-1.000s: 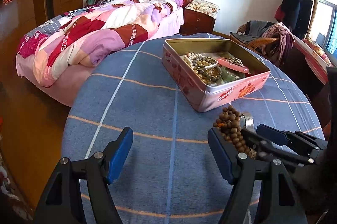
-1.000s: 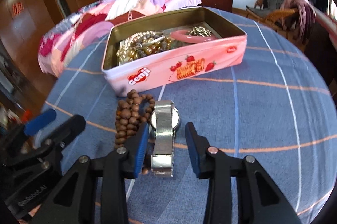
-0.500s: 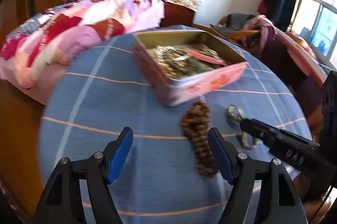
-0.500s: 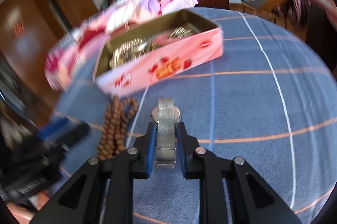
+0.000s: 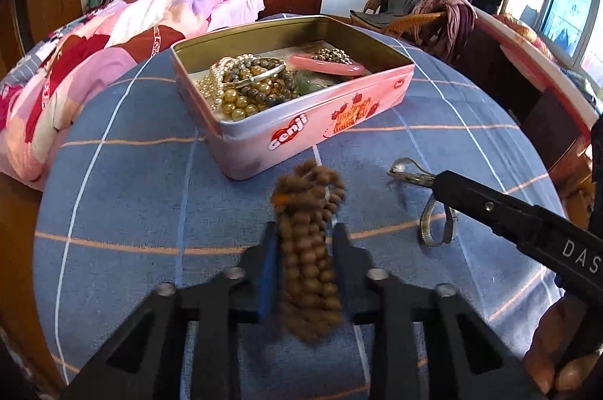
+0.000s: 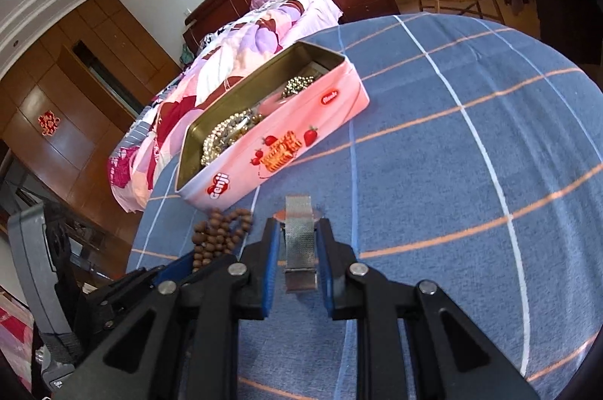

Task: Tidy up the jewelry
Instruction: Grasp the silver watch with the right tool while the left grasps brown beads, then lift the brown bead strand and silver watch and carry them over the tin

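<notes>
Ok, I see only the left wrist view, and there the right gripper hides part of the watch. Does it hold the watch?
Observer: Yes. In the right wrist view the right gripper is shut on the watch, with both pads against it.
Operator: Good. My left gripper holds the wooden beads. Is the watch gripped on the band or on the case?
Observer: On the mesh band. The round case sits just beyond the fingertips, toward the pink tin.

Left wrist view sits low and close, facing the pink tin (image 5: 301, 132) head-on, bed behind. Right wrist view comes in from the tin's (image 6: 279, 144) right, tilted, equally near. Both share the tin and the blue tablecloth (image 5: 124, 196).
</notes>
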`<state>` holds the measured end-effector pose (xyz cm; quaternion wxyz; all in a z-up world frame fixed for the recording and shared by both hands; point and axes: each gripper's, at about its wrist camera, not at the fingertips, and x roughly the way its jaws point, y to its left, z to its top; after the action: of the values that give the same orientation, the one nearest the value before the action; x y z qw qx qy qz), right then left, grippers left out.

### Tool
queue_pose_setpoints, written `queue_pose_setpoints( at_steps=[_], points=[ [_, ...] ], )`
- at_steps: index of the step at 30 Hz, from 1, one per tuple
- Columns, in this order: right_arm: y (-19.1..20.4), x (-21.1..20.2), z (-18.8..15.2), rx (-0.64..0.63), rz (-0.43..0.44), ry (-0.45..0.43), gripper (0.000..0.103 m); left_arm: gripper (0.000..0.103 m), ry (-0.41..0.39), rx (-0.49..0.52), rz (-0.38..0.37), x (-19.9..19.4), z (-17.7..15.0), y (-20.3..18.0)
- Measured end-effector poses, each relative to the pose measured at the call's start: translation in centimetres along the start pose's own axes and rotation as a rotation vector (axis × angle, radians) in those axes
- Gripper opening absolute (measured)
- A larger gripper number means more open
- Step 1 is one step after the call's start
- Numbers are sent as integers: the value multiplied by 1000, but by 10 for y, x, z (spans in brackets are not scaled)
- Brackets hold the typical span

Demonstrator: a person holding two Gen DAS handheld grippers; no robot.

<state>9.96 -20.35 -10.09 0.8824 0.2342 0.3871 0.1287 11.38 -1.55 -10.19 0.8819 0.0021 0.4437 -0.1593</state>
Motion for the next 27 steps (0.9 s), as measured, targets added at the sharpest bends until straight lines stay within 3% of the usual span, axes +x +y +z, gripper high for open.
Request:
queue_pose_setpoints(
  at_steps=[1, 9, 15, 27],
  points=[
    [-2, -2, -1, 8, 13, -4, 18, 21, -1, -13, -17, -1, 0, 3],
    [1, -4, 0, -12, 11, -30, 18, 20, -17, -69, -95, -6, -5, 7],
    [-4, -7, 1, 9, 15, -49, 18, 20, -139, -52, -112, -31, -6, 6],
    [5, -35, 15, 12, 74, -133, 18, 20, -239, -79, -169, -50, 4, 12]
  ],
)
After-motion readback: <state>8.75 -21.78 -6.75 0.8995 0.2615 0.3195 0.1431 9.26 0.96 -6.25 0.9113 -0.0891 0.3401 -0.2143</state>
